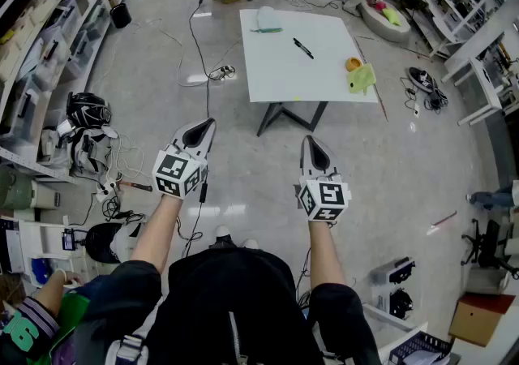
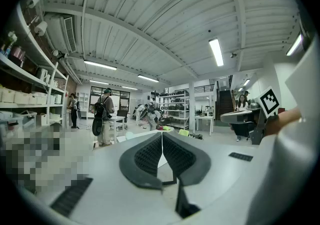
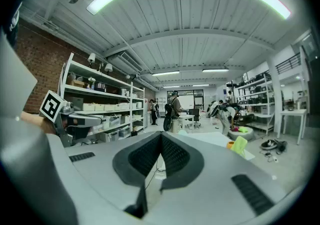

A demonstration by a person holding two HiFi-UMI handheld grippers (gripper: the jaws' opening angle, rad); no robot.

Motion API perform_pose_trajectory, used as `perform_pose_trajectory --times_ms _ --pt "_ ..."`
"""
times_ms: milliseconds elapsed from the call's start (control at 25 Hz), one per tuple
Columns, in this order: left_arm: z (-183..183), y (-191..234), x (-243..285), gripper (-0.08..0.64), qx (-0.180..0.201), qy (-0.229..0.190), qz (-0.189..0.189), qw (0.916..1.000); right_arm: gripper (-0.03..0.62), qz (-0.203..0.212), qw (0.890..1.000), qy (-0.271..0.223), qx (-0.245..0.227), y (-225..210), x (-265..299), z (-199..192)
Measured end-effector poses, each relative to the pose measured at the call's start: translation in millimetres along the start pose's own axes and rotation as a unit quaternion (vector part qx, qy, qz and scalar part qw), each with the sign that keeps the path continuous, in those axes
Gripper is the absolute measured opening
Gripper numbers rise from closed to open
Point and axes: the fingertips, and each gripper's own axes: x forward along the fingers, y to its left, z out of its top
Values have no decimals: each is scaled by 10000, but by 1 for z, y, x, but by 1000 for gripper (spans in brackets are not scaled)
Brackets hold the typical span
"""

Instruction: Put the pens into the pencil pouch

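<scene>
A white table (image 1: 308,71) stands on the floor well ahead of me. A black pen (image 1: 303,49) lies near its middle. At its far edge a pale pouch (image 1: 266,16) rests with a teal pen (image 1: 266,30) beside it. My left gripper (image 1: 208,124) and right gripper (image 1: 309,142) are held out level over the floor, short of the table, both shut and empty. In the left gripper view the jaws (image 2: 161,139) meet with nothing between them. The right gripper view shows the same closed jaws (image 3: 161,139), and part of the table (image 3: 215,139) beyond.
A yellow-green cloth (image 1: 363,78) and an orange item (image 1: 353,64) sit at the table's right edge. Shelving (image 1: 40,39) lines the left wall, with bags (image 1: 85,112) and cables (image 1: 203,71) on the floor. People (image 2: 102,114) stand in the background.
</scene>
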Motion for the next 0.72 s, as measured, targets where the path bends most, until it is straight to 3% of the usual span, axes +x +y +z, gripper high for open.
perform_pose_trajectory --times_ms 320,400,440,520,560,720 --pt "-2 -12 -5 28 -52 24 52 10000 8 -78 9999 -130 3 -2 -12 4" --pt "-1 -13 -5 30 -86 -41 52 9999 54 -79 9999 -114 -3 -6 -13 2" --pt "-1 -14 -5 47 -111 -63 42 9999 69 -78 9999 -84 4 -7 -14 0" --pt "-3 -12 -5 203 -167 -62 41 9998 122 -69 10000 -21 32 -8 -13 -6" --pt "-3 -9 -6 236 -176 -53 65 9998 146 -65 10000 1 55 -7 -12 -8" --pt "-7 -2 -5 262 -172 -5 105 9998 216 -45 10000 8 80 -4 -4 -13"
